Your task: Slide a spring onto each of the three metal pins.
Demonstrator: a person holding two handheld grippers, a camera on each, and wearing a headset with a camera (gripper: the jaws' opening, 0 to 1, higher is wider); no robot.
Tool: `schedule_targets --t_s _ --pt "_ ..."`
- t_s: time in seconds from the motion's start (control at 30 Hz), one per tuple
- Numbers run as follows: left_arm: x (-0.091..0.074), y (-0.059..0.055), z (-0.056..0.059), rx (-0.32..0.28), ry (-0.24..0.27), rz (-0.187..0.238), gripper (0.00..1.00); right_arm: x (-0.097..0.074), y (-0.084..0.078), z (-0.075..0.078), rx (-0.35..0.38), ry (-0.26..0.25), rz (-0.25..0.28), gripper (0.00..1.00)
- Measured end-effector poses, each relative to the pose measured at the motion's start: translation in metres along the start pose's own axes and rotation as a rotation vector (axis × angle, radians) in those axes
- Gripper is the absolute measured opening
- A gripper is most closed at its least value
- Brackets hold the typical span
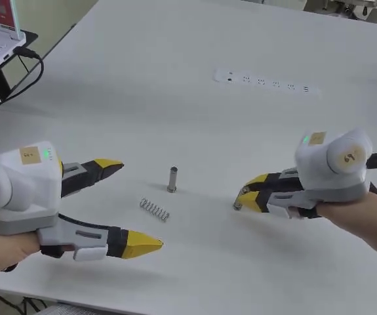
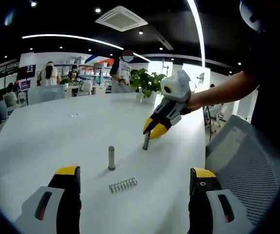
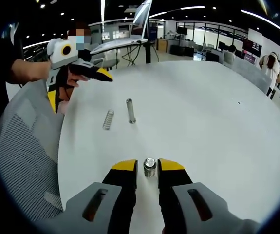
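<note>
Holding the left gripper point(image 1: 139, 204) wide apart near a loose coiled steel spring point(image 1: 154, 210) and an upright silver metal pin point(image 1: 172, 179) on the white table point(image 1: 175, 98). Clamping the right gripper point(image 3: 149, 168) on a second short pin point(image 3: 150, 167): coils seen from the left gripper view, round top from the right gripper view.

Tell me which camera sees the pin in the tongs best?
The right gripper view: the spring-wrapped pin sits close between the right tongs. The left gripper view shows it small; the head view, mostly hidden.
</note>
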State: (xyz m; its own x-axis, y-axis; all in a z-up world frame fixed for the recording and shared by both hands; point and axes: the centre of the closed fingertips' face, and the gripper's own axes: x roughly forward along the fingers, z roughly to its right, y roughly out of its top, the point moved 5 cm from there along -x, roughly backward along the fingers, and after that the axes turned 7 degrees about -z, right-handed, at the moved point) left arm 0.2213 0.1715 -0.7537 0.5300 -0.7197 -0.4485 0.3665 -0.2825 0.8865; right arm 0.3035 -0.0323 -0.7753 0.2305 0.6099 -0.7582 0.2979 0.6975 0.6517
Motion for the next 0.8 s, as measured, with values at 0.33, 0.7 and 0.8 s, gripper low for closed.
schedule_targets --t_s 0.33,0.7,0.8 --pt "-0.002 0.000 0.000 -0.001 0.003 -0.002 0.90 -0.005 0.003 -0.001 -0.002 -0.024 0.012 0.20" --pt "-0.002 0.004 -0.002 0.002 0.006 0.002 0.91 -0.010 0.001 -0.002 0.017 -0.035 0.029 0.27" --pt "-0.003 0.004 -0.003 0.001 0.010 0.002 0.91 -0.012 0.001 -0.001 0.028 -0.038 0.039 0.28"
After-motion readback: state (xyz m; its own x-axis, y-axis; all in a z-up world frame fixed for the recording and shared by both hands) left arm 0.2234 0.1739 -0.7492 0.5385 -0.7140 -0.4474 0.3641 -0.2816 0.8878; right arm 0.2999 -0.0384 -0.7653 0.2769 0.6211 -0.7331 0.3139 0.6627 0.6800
